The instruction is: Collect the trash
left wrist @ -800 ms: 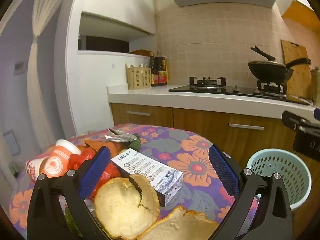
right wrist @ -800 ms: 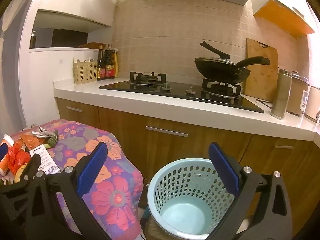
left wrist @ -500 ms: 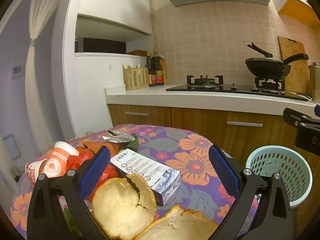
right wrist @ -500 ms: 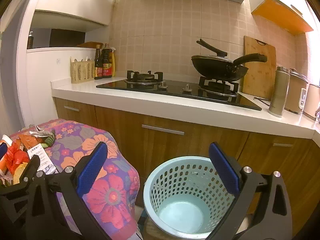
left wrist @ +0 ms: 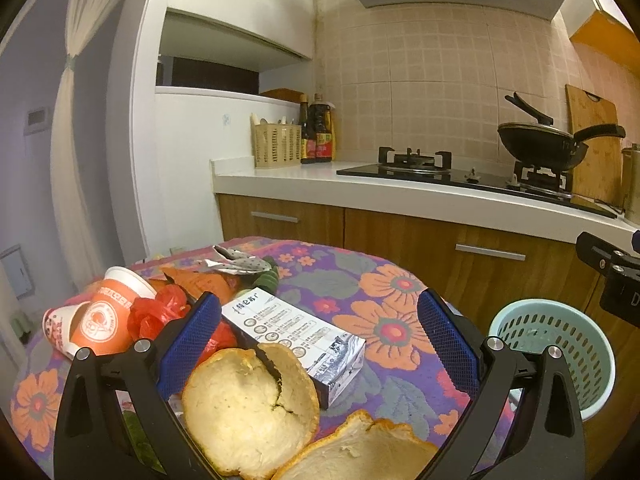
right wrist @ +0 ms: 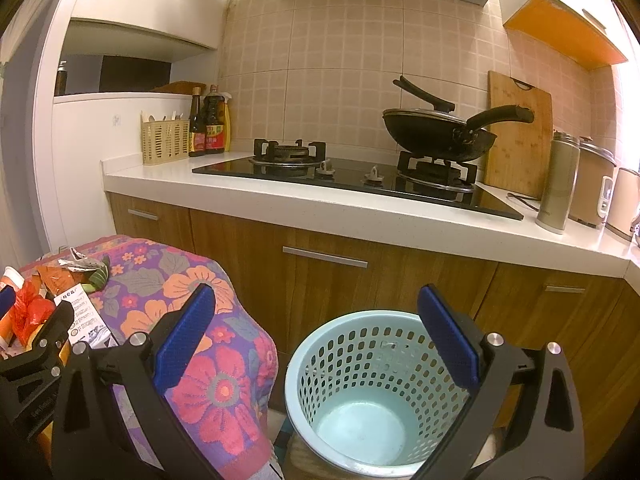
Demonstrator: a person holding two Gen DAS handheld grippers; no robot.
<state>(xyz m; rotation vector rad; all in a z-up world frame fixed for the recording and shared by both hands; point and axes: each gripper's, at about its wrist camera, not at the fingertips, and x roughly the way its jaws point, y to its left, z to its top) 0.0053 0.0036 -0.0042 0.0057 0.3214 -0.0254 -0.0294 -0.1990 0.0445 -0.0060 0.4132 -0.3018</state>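
Left gripper (left wrist: 318, 338): jaws were wide apart, nothing pinched. It hung just above the peel and carton.
Right gripper (right wrist: 316, 334): same deal, spread wide and empty, aimed down over the basket.
Trash: all of it was on the floral tablecloth (left wrist: 384, 320). Two orange peel pieces (left wrist: 250, 408), a printed carton (left wrist: 294, 332), a red plastic bag (left wrist: 160, 314), paper cups (left wrist: 106, 320) and a foil wrapper (left wrist: 240, 262) further back.
Basket (right wrist: 372, 392): pale blue, looked empty to me, on the floor just beside the table.
Worry 1: the peel was curved and floppy, so I figured a shallow pinch could slip off it.
Worry 2: everything sat packed together, so going for the peel could shove the carton or drag the bag along.
Worry 3: the basket was holey and light; a clumsy drop might tip it or let scraps fall through.
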